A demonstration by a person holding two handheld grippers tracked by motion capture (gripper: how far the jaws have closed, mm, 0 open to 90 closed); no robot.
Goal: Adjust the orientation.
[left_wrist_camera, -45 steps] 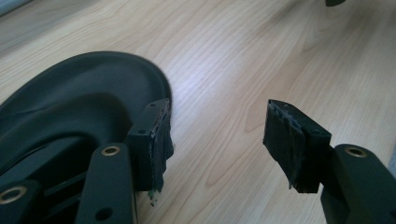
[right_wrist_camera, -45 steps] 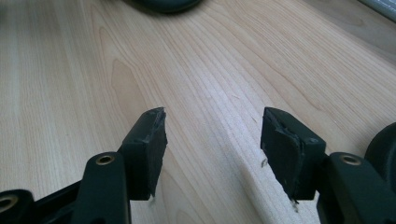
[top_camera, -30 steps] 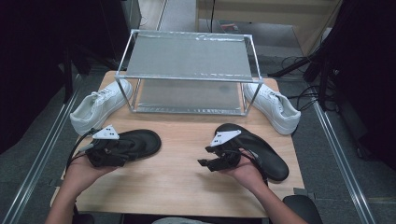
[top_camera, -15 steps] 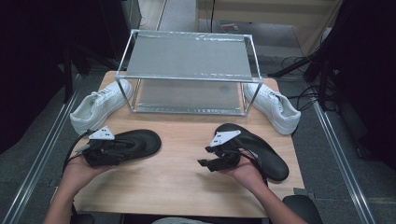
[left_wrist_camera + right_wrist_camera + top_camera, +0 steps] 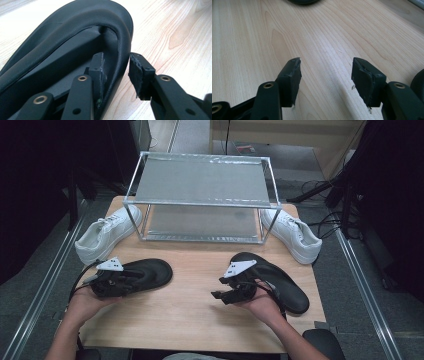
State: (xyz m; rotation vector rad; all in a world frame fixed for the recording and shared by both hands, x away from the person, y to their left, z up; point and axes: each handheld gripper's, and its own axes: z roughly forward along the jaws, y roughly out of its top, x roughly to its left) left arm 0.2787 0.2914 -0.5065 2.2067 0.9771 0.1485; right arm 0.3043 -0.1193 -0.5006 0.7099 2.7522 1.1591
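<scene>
we see the left gripper [image 5: 116, 72] straddling the heel rim of the left black shoe [image 5: 142, 275] at the table's [image 5: 185, 320] left, jaws just closing, one pad inside, outer pad not yet touching. right gripper [image 5: 325, 82] hovers wide open, empty, beside the right black shoe [image 5: 282, 282].

The left gripper [image 5: 116, 71] sinks toward the black shoe [image 5: 67, 47] at eight o'clock on the worktop, its jaws closing astride the heel rim.

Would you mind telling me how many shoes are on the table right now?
4: a white shoe left of the rack, another white shoe right of it, and two black shoes, front left and front right.
</scene>
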